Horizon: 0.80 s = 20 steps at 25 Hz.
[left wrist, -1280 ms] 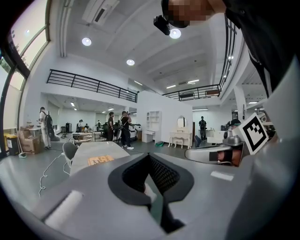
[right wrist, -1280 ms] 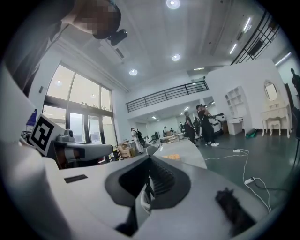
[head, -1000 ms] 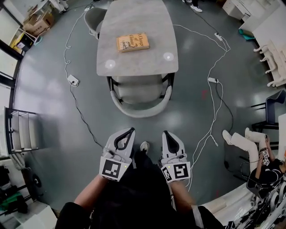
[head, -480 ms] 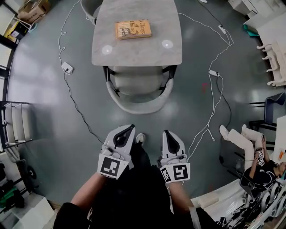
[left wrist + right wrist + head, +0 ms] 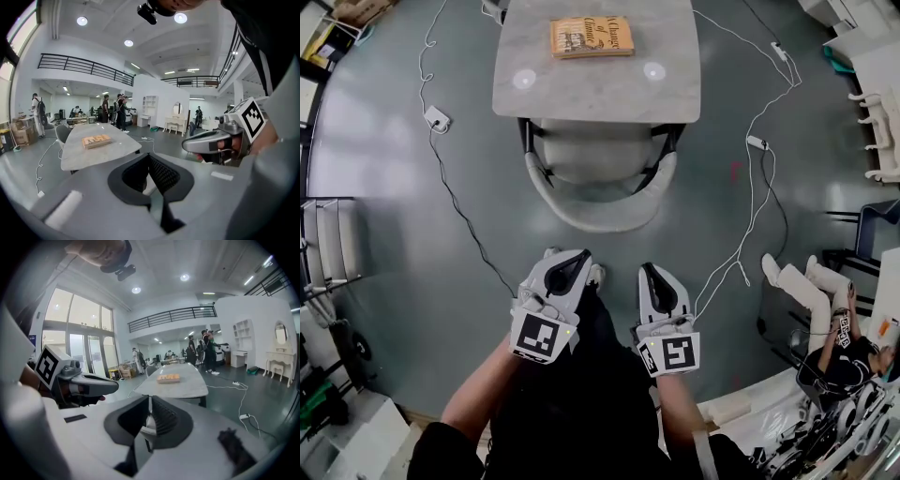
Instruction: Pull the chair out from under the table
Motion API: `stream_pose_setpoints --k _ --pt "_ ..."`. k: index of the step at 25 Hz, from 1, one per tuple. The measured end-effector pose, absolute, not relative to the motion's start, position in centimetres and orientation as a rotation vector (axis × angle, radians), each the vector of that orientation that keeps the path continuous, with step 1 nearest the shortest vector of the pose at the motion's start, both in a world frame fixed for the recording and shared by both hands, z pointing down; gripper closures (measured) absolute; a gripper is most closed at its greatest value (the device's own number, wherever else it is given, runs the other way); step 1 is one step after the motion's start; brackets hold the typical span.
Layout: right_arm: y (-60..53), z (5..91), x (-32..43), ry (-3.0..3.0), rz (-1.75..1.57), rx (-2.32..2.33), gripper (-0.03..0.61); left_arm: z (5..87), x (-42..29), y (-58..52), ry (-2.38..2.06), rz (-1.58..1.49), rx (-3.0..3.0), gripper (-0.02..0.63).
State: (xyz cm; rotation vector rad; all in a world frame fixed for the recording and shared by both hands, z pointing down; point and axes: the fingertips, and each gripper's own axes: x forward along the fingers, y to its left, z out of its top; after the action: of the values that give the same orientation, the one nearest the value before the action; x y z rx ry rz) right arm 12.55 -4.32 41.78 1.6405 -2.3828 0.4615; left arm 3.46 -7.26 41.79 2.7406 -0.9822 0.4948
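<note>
Both grippers are held side by side, low in the head view, in front of the person's body. The left gripper (image 5: pixel 574 257) has its jaws closed together with nothing clamped between them. The right gripper (image 5: pixel 650 272) is in the same condition, jaws together and empty.

The chair (image 5: pixel 598 208) stands ahead of both grippers, well apart from their tips, with bare grey floor (image 5: pixel 609 248) between them. Its seat is tucked under the near edge of the table (image 5: pixel 581 94), and only its curved backrest projects toward the person. The backrest lies roughly centred on the gap between the two grippers. Neither gripper touches the chair.

A book (image 5: pixel 592 37) lies flat on the table beyond the chair. A white cable (image 5: pixel 459 211) runs across the floor to the left of the chair.
</note>
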Motion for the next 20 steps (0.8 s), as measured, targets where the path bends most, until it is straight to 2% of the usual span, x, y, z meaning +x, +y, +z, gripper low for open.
stream_pose_setpoints --k 7,9,15,20 --pt "-5.3 43.9 11.2 -2.356 0.441 1.547 0.554 44.9 3.0 -7.6 -0.909 0.638 2.775 0.58" --pt "-5.7 44.5 10.9 -2.35 0.445 1.523 0.519 45.8 2.9 -7.9 -0.889 0.672 2.797 0.57" --pt "-6.7 46.3 10.4 -2.347 0.457 1.434 0.477 47.2 2.3 -8.7 -0.876 0.746 2.83 0.569" --pt "-7.4 47.8 10.5 -2.305 0.412 1.364 0.445 48.9 2.4 -9.0 -0.797 0.792 2.807 0.543"
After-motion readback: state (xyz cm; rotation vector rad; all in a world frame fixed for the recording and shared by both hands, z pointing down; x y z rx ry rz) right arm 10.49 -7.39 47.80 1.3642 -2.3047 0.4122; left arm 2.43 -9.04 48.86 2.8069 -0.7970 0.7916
